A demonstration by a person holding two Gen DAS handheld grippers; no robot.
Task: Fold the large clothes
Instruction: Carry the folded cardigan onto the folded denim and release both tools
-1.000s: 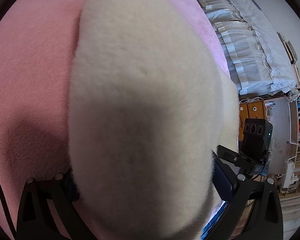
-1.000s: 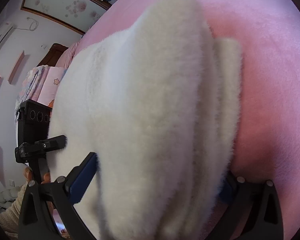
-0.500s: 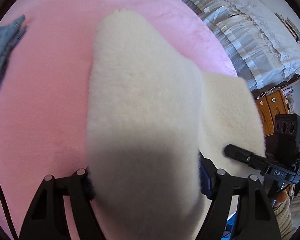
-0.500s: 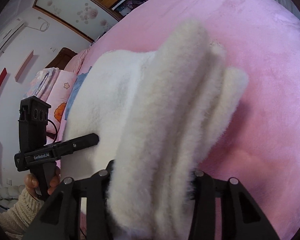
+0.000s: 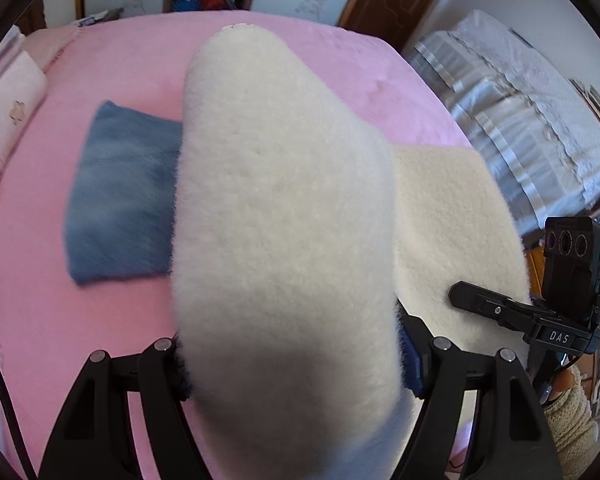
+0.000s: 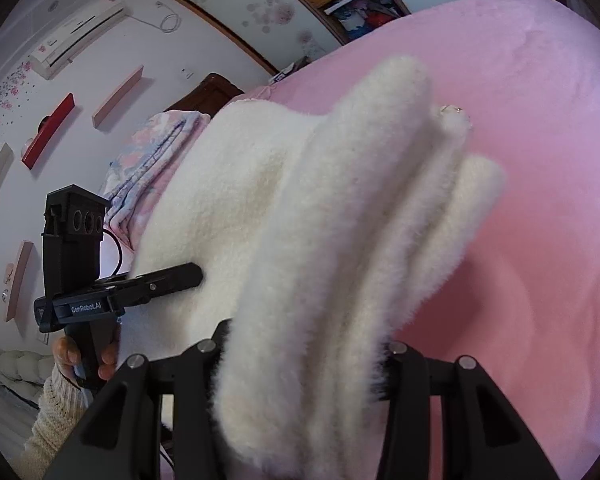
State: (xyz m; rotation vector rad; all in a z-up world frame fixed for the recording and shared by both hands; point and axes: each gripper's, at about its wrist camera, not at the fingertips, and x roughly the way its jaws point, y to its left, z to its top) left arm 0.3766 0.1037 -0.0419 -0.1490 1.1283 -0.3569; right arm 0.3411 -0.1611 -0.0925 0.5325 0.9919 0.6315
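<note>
- Here, the left hand-held gripper is clamped on a thick fold of the cream fleece garment; the fleece bulges out between its jaws and fills the middle of the left wrist view.
- Likewise the right hand-held gripper is clamped on a bunched edge of the same garment; several plush layers stand stacked between its jaws.
- The garment is held up over the pink bed, with a flatter panel stretching between the two grippers; whether its far end touches the bed cannot be told.
- A folded blue cloth lies on the bed just beyond the fleece on the left side, partly hidden behind it.
- The step in hand looks like carrying the doubled fleece to be laid down as a fold; judged about midway.
- To do it well: keep both grips level so the span stays taut without sagging; lower the far edge first, then the held edge, so the layers land square.
- Set it down beside the blue cloth, not over it; plush this thick will likely spring open, so release only once it rests flat; a slipped layer on the right would skew the fold.
</note>
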